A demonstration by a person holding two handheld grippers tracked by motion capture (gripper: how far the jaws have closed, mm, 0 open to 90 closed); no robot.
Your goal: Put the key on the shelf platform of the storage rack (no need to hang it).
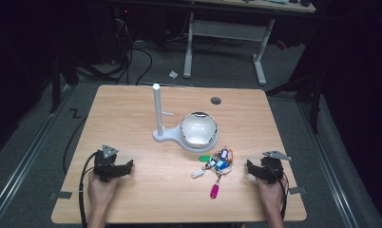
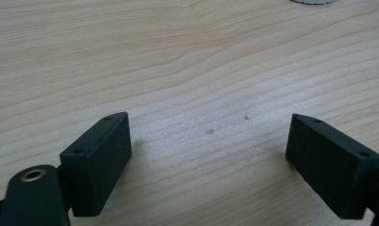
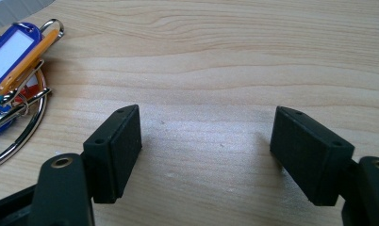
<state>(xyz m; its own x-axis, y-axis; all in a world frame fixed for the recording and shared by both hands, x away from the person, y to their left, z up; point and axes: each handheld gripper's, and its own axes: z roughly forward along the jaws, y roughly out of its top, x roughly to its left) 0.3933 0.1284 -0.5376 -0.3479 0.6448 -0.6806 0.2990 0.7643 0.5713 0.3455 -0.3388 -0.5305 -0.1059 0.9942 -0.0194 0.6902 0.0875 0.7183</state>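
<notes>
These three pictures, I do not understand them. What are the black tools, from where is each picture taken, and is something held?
A person sits at a wooden table and holds a hand tool with two black jaws in each hand. The high view looks down from above: left gripper, right gripper. The other two pictures come from small cameras riding on the tools, looking along their jaws: left gripper, right gripper. Both stand open over bare wood and hold nothing. On the table lie a bunch of keys with coloured tags, near the right gripper, and a white stand with a post and a bowl.
</notes>
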